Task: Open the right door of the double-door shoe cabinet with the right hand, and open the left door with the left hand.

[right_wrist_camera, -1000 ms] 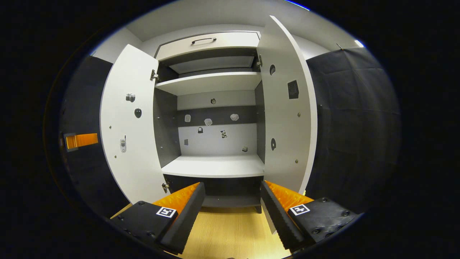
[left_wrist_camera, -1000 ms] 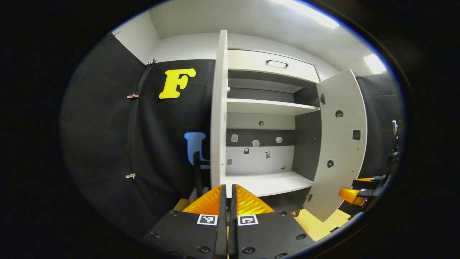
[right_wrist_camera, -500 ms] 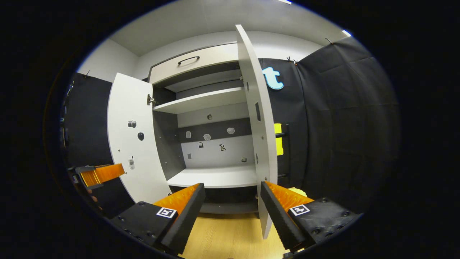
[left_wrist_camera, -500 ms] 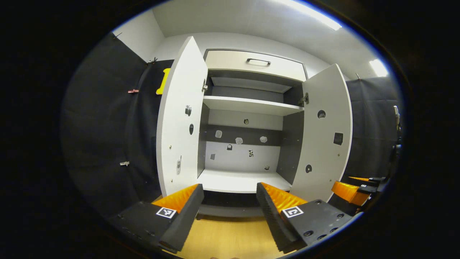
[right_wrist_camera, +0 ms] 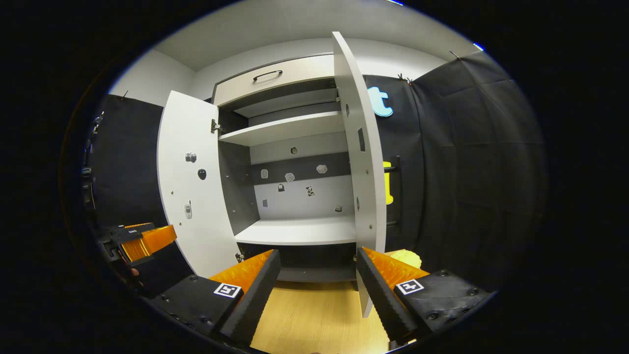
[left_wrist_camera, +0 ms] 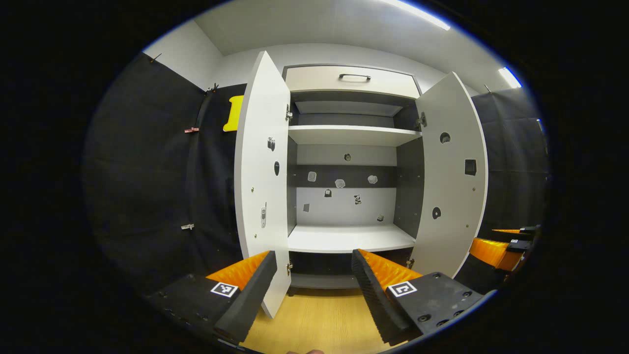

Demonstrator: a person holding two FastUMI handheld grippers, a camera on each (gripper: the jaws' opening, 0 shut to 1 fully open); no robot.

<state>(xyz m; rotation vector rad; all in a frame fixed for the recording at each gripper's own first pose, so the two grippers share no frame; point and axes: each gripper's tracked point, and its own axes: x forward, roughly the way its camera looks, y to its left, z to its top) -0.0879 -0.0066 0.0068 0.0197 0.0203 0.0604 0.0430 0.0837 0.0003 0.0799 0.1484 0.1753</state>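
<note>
Black cloth walls the booth around my shoe cabinet (left_wrist_camera: 351, 147), dead ahead. Left door (left_wrist_camera: 260, 177) and right door (left_wrist_camera: 454, 182) stand swung out (shelves bare), flanking my left gripper (left_wrist_camera: 314, 290) and right gripper (right_wrist_camera: 318, 290), both spread, grasping nothing.

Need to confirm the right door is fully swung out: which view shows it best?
The left gripper view: the right door shows its whole inner face, swung wide. The right gripper view catches that door nearly edge-on, so its angle is harder to judge.
</note>
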